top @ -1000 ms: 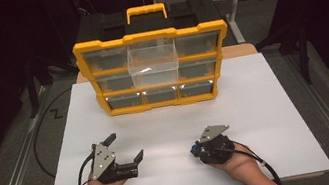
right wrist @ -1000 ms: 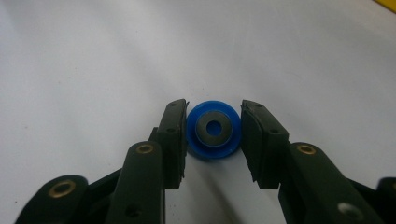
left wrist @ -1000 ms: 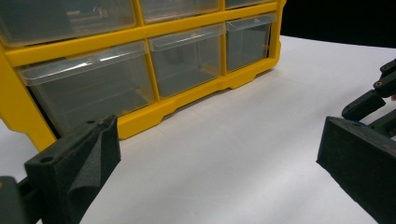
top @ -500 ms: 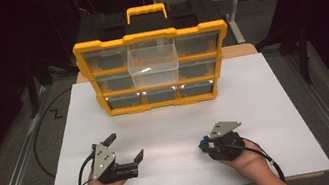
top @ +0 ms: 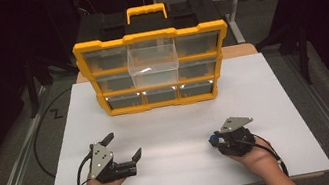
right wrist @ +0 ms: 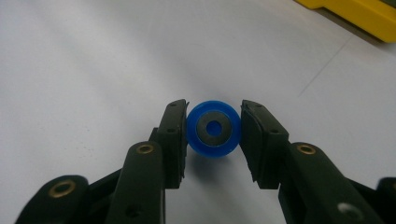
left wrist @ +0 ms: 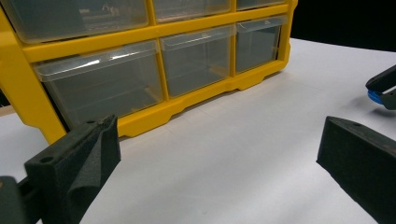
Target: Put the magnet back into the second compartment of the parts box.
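My right gripper (right wrist: 214,136) is shut on a small blue wheel (right wrist: 214,145) with a grey metal hub, its pads pressing on both sides just above the white sheet. In the high view the right gripper (top: 216,140) is at the front right, the blue wheel (top: 212,140) at its tip pointing left. My left gripper (top: 123,146) lies at the front left with its jaws wide apart and nothing between them. In the left gripper view, the left gripper (left wrist: 215,140) faces the yellow drawer organizer (left wrist: 140,112), with the right gripper (left wrist: 384,84) at the right edge.
The yellow organizer (top: 160,104) with clear drawers stands at the back of the white sheet (top: 169,132). One upper middle clear drawer (top: 153,59) is pulled out. A black cable (top: 39,144) runs along the left side. A yellow corner of the organizer (right wrist: 359,14) is far off in the right gripper view.
My right hand has shifted a little to the right with the blue wheel still in the jaws. The left hand has stayed in place.
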Tool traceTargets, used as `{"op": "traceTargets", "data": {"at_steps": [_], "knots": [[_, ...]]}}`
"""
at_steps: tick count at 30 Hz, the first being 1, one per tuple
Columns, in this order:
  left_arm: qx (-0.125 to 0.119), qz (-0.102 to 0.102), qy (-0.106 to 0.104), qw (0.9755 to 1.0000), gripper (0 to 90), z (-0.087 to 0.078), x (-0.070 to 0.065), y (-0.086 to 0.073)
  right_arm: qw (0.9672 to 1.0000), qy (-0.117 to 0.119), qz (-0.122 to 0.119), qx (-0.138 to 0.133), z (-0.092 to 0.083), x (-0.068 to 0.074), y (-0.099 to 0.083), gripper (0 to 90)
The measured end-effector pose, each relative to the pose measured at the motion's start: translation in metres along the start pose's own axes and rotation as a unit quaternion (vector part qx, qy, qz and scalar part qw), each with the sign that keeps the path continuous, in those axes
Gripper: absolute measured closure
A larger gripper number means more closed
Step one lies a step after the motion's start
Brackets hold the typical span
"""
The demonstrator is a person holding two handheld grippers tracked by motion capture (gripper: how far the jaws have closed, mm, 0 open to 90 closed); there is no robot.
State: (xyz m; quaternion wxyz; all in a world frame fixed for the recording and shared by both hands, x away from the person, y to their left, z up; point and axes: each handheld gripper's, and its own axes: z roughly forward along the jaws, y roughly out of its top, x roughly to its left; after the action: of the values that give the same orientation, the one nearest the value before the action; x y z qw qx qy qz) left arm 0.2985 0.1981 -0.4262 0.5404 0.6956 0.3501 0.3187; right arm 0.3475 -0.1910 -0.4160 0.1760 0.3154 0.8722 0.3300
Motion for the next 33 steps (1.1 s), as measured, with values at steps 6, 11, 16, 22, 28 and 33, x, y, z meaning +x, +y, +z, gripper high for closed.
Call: {"op": "traceTargets", "data": {"at_steps": [6, 11, 16, 22, 28, 33], "knots": [[-0.001, 0.0, 0.005, 1.0, 0.2, -0.003, 0.001, 0.0, 0.9999, -0.012, 0.006, 0.011, -0.002, -0.006, -0.001, 64.8], [-0.001, 0.0, 0.001, 1.0, 0.1, -0.002, 0.0, 0.0, 0.9991, -0.024, 0.003, 0.034, -0.006, -0.011, 0.002, 64.8], [0.0, 0.0, -0.002, 1.0, 0.1, -0.002, -0.001, 0.0, 0.9974, -0.024, -0.008, 0.068, -0.008, -0.013, 0.005, 64.8], [-0.003, 0.0, -0.003, 1.0, 0.1, -0.003, -0.001, 0.0, 0.9949, -0.017, -0.012, 0.099, -0.01, -0.016, 0.012, 64.8], [-0.003, 0.002, -0.005, 1.0, 0.1, -0.003, -0.001, 0.0, 0.9927, -0.006, -0.012, 0.12, -0.01, -0.016, 0.018, 64.8], [-0.004, 0.002, -0.005, 1.0, 0.1, -0.003, -0.001, 0.0, 0.9895, -0.004, -0.019, 0.143, -0.011, -0.016, 0.022, 64.8]]}}
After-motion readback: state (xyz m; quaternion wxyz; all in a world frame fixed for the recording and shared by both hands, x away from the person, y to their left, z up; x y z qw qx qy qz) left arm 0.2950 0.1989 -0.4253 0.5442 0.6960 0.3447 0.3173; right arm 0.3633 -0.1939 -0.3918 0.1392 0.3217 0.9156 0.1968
